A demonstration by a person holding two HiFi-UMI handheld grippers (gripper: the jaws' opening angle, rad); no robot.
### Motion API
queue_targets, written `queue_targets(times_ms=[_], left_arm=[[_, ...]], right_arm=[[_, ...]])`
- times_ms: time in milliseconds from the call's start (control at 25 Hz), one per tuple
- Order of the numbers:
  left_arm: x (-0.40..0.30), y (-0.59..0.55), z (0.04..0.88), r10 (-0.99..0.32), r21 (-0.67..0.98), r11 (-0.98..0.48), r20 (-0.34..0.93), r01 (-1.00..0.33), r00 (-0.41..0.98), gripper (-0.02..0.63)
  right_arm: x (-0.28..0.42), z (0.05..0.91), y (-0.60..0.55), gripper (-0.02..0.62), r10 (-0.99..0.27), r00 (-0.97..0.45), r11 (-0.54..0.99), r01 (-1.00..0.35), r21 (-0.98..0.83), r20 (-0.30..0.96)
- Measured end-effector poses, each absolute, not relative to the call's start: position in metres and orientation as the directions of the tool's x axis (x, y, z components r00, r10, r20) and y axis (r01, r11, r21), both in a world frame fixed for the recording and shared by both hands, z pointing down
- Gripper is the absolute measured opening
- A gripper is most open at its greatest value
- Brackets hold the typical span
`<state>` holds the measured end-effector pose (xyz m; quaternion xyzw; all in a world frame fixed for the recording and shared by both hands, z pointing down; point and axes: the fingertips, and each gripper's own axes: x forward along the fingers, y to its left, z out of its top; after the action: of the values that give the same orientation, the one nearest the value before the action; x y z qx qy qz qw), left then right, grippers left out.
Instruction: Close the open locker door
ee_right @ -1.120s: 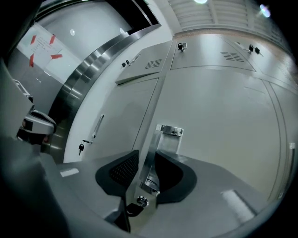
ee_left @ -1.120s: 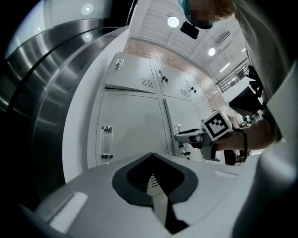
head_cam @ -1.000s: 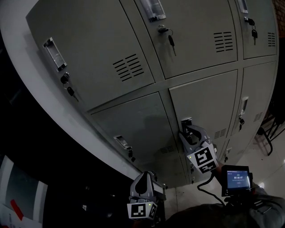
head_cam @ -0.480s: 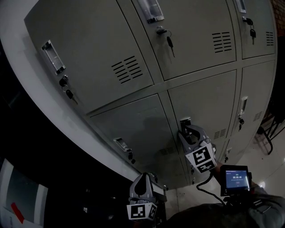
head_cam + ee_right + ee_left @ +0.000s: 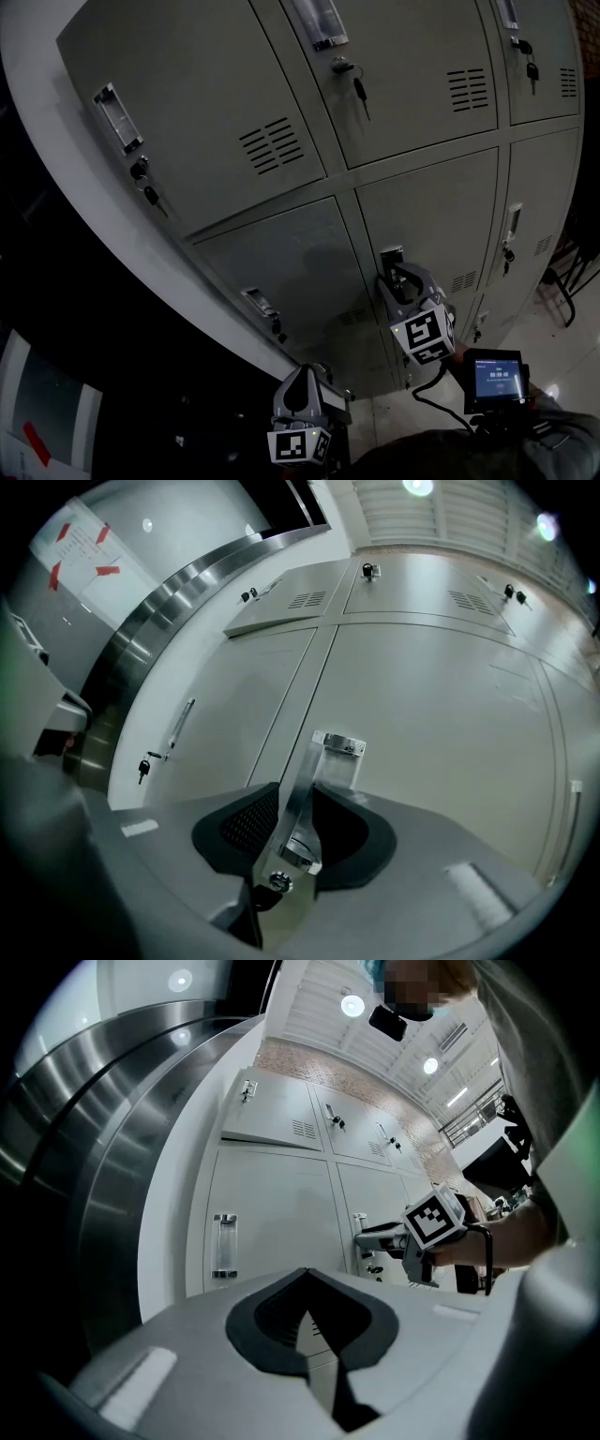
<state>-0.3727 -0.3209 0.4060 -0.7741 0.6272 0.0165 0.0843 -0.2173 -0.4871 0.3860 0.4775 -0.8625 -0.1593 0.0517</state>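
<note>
A bank of grey lockers fills the head view. My right gripper [image 5: 394, 269] is at the metal handle [image 5: 391, 253] of the lower middle locker door [image 5: 441, 211], which lies about flush with its neighbours. In the right gripper view the handle [image 5: 336, 749] stands upright between the two black pads of the right gripper [image 5: 298, 796], touching them; the jaws are opening slightly. My left gripper [image 5: 303, 370] hangs lower, near the lockers' bottom corner, its tips together and holding nothing. The left gripper [image 5: 305, 1274] view shows the right gripper [image 5: 363, 1238] at the handle.
Keys hang from locks on the upper doors [image 5: 359, 89] [image 5: 147, 194]. The lower left door has its own handle [image 5: 257, 300]. A small lit screen [image 5: 497, 378] sits by the person's right arm. A dark curved wall runs at the left; chair legs [image 5: 561, 281] stand at the right.
Almost nothing. The right gripper stays at the handle and its marker cube has tilted slightly. The left gripper has not moved.
</note>
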Motion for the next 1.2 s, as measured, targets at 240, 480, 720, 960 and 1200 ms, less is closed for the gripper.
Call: queue_targets(times_ms=[240, 480, 720, 960, 1200], left_arm=[[-0.372, -0.318, 0.406, -0.968, -0.107, -0.2, -0.135, -0.974, 0.213, 0.002], [-0.365, -0.318, 0.409, -0.963, -0.088, -0.229, -0.121, -0.969, 0.239, 0.002], [-0.341, -0.318, 0.412, -0.947, -0.072, -0.297, -0.103, -0.952, 0.303, 0.002], [-0.3, -0.293, 0.408, -0.941, -0.055, -0.317, -0.109, -0.947, 0.322, 0.002], [-0.231, -0.247, 0.412, -0.943, -0.037, -0.316, -0.098, -0.948, 0.318, 0.002]], right_arm=[[-0.216, 0.385, -0.484, 0.148, -0.835, -0.547, 0.506, -0.805, 0.31, -0.056], [-0.203, 0.385, -0.471, 0.149, -0.848, -0.528, 0.49, -0.814, 0.313, -0.046], [-0.181, 0.398, -0.445, 0.147, -0.863, -0.505, 0.48, -0.821, 0.309, -0.002], [-0.144, 0.401, -0.394, 0.143, -0.858, -0.513, 0.493, -0.822, 0.285, 0.003], [-0.079, 0.402, -0.325, 0.137, -0.844, -0.536, 0.519, -0.815, 0.259, 0.005]])
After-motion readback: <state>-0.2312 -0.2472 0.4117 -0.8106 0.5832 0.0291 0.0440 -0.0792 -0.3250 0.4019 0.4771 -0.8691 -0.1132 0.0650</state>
